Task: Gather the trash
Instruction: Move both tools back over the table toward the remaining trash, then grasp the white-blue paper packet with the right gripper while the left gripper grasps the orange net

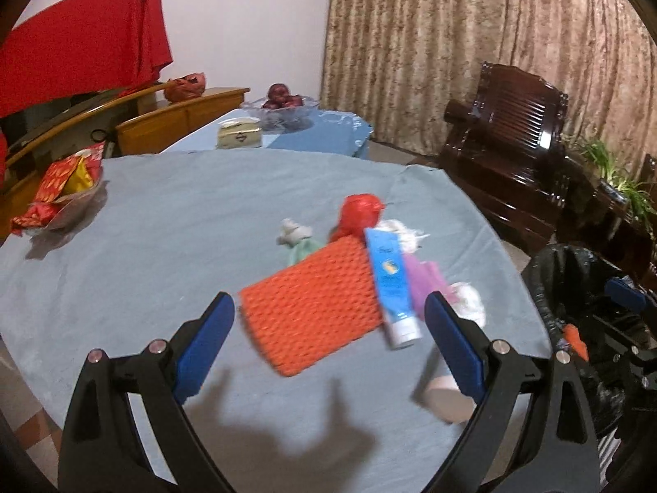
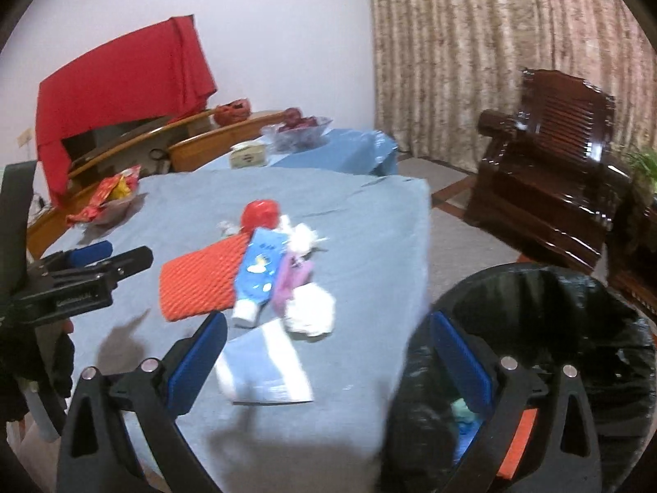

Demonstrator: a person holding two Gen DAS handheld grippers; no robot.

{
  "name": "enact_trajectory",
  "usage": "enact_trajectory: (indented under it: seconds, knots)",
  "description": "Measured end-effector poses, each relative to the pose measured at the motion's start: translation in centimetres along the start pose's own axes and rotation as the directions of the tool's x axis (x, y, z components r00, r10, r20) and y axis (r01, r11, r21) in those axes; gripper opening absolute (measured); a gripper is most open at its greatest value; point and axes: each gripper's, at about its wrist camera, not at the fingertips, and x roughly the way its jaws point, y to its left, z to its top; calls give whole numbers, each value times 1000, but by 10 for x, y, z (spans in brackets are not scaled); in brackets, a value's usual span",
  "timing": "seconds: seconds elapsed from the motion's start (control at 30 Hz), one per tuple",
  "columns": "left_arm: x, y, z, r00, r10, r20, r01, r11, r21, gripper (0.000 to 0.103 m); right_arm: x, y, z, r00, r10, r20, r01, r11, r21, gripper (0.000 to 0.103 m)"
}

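The trash sits in a loose cluster mid-table: an orange foam net (image 1: 312, 308) lying flat, a blue tube (image 1: 392, 287) touching its right edge, a purple wrapper (image 1: 425, 283) beside that, and crumpled tissue (image 2: 310, 312) nearest the bin. You look to be between picks. Your left gripper (image 1: 328, 345) hovers wide open and empty, the foam net centred between its pads, so lowering and closing on the net seems the natural next move. Your right gripper (image 2: 326, 363) is also spread and holding nothing, straddling the table edge (image 2: 423, 279) with a white paper sheet (image 2: 263, 365) just ahead of it. The black-lined bin (image 2: 575, 287) stands just off that edge, already holding some scraps. The cloth around the pile is bare; the snack bowl (image 1: 70, 205) is well apart on your left.
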Motion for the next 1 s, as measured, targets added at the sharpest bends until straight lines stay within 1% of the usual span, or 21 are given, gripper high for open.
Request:
enact_trajectory:
  seconds: [0.13,0.33,0.57,0.73,0.9,1.0]
  knots:
    - [6,19,-6,999,33,-21,-33,999,-18,91,15,15,-7,999,36,-25,-36,999,-16,97]
    - [18,37,-20,996,65,-62,-67,997,-33,91,46,35,-27,992,79,-102,-85,995,-57,97]
    - [33,45,-32,991,80,-108,-84,996,-34,91,73,38,-43,981,87,-175,-98,994,-56,97]
    - [40,46,-37,989,79,-129,-85,996,-40,91,93,37,-50,972,74,-221,-90,994,-62,97]
    - [46,43,-41,987,72,-143,-78,996,-40,91,103,35,-53,962,83,-258,-102,993,-61,92]
    - [49,42,-42,986,69,-151,-76,996,-40,91,105,40,-55,959,88,-269,-115,990,-87,84]
